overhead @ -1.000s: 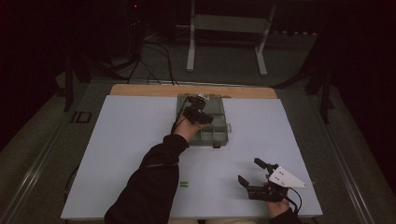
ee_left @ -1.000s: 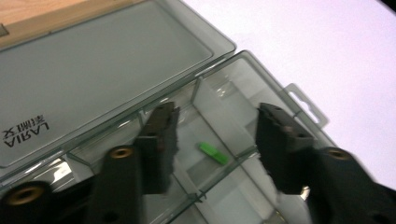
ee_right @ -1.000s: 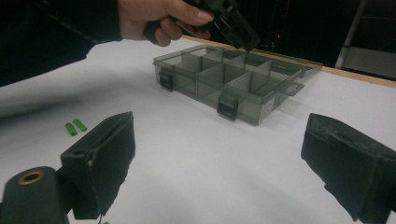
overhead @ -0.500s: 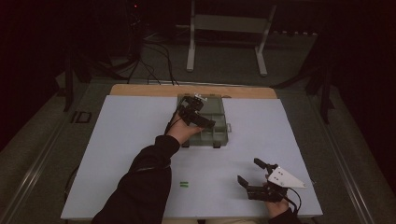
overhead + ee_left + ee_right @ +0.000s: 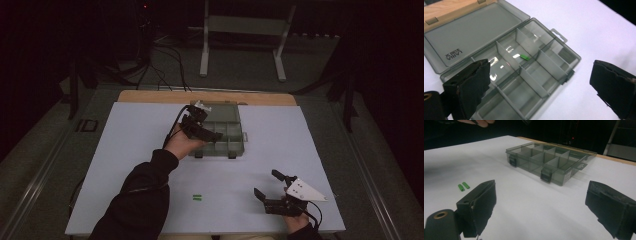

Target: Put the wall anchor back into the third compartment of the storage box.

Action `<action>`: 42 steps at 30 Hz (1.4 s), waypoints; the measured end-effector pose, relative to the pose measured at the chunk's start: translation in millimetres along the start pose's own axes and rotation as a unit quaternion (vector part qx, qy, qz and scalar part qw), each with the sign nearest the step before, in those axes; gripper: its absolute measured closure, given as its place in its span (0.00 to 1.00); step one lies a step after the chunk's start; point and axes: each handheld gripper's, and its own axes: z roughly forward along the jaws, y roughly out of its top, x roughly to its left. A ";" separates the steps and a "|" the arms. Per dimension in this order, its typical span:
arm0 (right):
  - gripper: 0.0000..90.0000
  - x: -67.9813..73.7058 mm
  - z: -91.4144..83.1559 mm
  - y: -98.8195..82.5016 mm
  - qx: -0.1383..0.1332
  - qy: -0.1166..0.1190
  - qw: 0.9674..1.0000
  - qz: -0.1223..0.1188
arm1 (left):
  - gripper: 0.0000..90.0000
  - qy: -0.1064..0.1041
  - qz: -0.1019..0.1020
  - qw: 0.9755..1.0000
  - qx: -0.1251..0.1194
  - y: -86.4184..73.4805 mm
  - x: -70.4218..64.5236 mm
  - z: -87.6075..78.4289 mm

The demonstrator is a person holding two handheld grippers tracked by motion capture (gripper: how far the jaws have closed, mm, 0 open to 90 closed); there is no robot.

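Both grippers apart at an open box

Left gripper (image 5: 536,82) hangs over the box (image 5: 541,67), which holds a green piece (image 5: 524,57); right gripper (image 5: 540,207) near it, jaws wide.

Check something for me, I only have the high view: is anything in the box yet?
Observer: Yes. One green piece lies in a middle compartment of the box.
Operator: Left claw holding anything?
Observer: No. Left claw is open over the box, nothing between its jaws.
Operator: How many pieces left on the table?
Observer: Two green pieces, side by side, seen from the right claw, which is open too.
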 end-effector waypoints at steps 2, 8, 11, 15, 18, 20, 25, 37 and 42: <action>0.11 0.4 0.2 -0.2 0.002 0.001 1.000 -0.001 | 0.03 -0.007 0.006 1.000 -0.004 -2.7 -0.8 -8.4; 0.11 3.0 0.5 0.6 0.002 0.004 1.000 -0.005 | 0.03 -0.018 0.020 0.999 -0.020 -13.9 -0.5 -31.2; 0.11 3.4 1.1 0.4 0.002 0.005 1.000 -0.006 | 0.03 -0.020 0.025 0.999 -0.020 -18.2 -0.9 -35.7; 0.11 3.7 1.5 0.1 0.004 0.007 1.000 -0.005 | 0.03 -0.030 0.029 0.999 -0.025 -26.8 -2.7 -43.3; 0.11 3.6 1.5 0.1 0.004 0.006 1.000 -0.006 | 0.03 -0.037 0.040 0.998 -0.027 -32.7 -6.7 -49.7; 0.11 3.5 1.6 0.0 0.004 0.007 1.000 -0.005 | 0.03 -0.037 0.048 0.998 -0.027 -36.0 -10.0 -54.0; 0.11 3.2 1.8 0.0 0.005 0.007 1.000 -0.005 | 0.03 -0.048 0.062 0.997 -0.024 -46.4 -16.5 -63.1; 0.11 4.4 1.9 0.4 0.006 0.010 1.000 -0.006 | 0.03 -0.081 0.090 0.992 -0.036 -76.5 -29.9 -77.5; 0.11 4.5 1.9 0.5 0.006 0.011 1.000 -0.007 | 0.03 -0.090 0.094 0.991 -0.041 -85.7 -35.7 -83.4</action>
